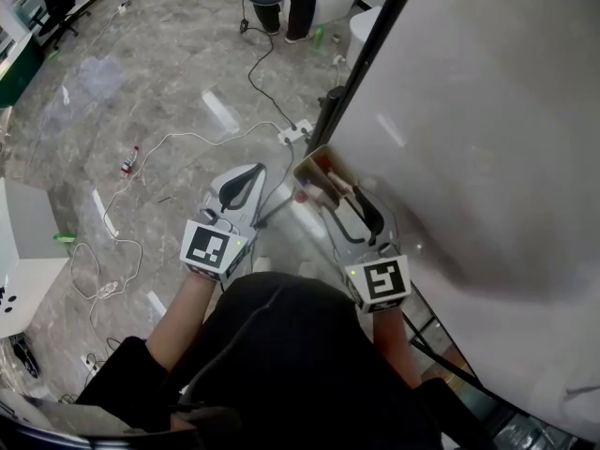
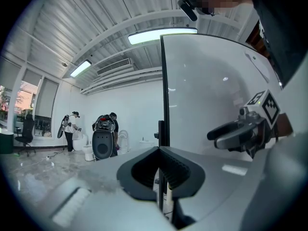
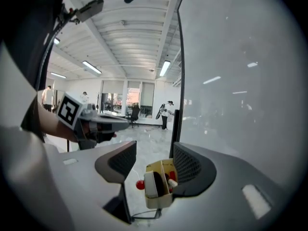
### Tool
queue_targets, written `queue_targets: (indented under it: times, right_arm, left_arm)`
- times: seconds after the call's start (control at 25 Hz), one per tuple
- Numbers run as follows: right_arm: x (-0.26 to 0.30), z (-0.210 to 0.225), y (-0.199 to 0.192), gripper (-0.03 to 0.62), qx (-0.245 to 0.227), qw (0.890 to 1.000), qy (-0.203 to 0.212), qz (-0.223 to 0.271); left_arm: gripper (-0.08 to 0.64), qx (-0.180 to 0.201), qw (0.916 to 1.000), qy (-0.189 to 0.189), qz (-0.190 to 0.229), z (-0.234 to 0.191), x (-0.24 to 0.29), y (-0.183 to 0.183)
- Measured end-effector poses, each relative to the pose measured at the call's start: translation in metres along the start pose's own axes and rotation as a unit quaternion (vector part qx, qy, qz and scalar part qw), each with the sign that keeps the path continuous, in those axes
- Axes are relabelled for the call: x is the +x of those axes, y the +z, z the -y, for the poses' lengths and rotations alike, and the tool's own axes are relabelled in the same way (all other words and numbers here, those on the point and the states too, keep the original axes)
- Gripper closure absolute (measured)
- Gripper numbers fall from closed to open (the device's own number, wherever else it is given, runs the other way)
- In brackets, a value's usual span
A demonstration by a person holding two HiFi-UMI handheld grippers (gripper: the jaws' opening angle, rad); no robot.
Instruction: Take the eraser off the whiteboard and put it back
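Note:
The whiteboard (image 1: 487,129) fills the right of the head view, and its pale face (image 3: 240,81) also fills the right of the right gripper view. A cream holder box (image 1: 316,169) hangs at its lower left corner. The eraser (image 3: 150,184), a pale block with a dark side, stands in that box (image 3: 159,200) beside red-capped markers. My right gripper (image 3: 153,153) is open above the box with nothing between its pads; the head view shows it (image 1: 349,202) close to the board. My left gripper (image 2: 161,166) is shut and empty, held level to the left (image 1: 246,180).
White cables and a power strip (image 1: 295,132) lie on the marbled floor. The board's black post (image 1: 361,64) rises by the box. A white cabinet (image 1: 23,251) stands at the left. People (image 2: 72,129) and a speaker (image 2: 102,143) are far behind. A red ball (image 3: 140,185) hangs beside the box.

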State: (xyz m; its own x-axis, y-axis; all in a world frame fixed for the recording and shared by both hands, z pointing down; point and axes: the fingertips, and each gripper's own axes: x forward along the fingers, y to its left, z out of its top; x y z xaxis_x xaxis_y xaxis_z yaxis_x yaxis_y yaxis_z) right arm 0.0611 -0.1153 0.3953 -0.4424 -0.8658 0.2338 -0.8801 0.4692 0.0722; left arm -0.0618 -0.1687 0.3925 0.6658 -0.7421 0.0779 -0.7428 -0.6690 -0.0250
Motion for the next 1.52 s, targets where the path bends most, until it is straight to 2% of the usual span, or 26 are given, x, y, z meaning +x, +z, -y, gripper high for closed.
queue_targets:
  times: [0.12,0.36,0.48,0.92,1.52]
  right_arm:
    - [-0.010,0.000,0.020,0.356,0.021,0.999,0.019,0.041]
    - [-0.024,0.013,0.036,0.536,0.069,0.993,0.016,0.093]
    - [-0.028,0.015,0.038,0.580,0.073,0.992,0.023,0.099]
    - [-0.041,0.016,0.045,0.583,0.071,0.990,0.041,0.117]
    - [-0.041,0.016,0.037,0.583,0.079,0.989,0.048,0.113]
  left_arm:
    - [0.554,0.001,1.0000,0.000,0.002,0.005,0.001,0.002]
    - [0.554,0.003,1.0000,-0.003,0.005,0.018,0.003,0.003]
    - [0.554,0.009,0.9999,-0.005,-0.001,0.022,0.004,0.002]
    - [0.554,0.014,0.9998,0.001,0.012,0.037,-0.005,0.021]
    - [0.554,0.011,0.9997,0.017,0.010,0.041,-0.012,0.017]
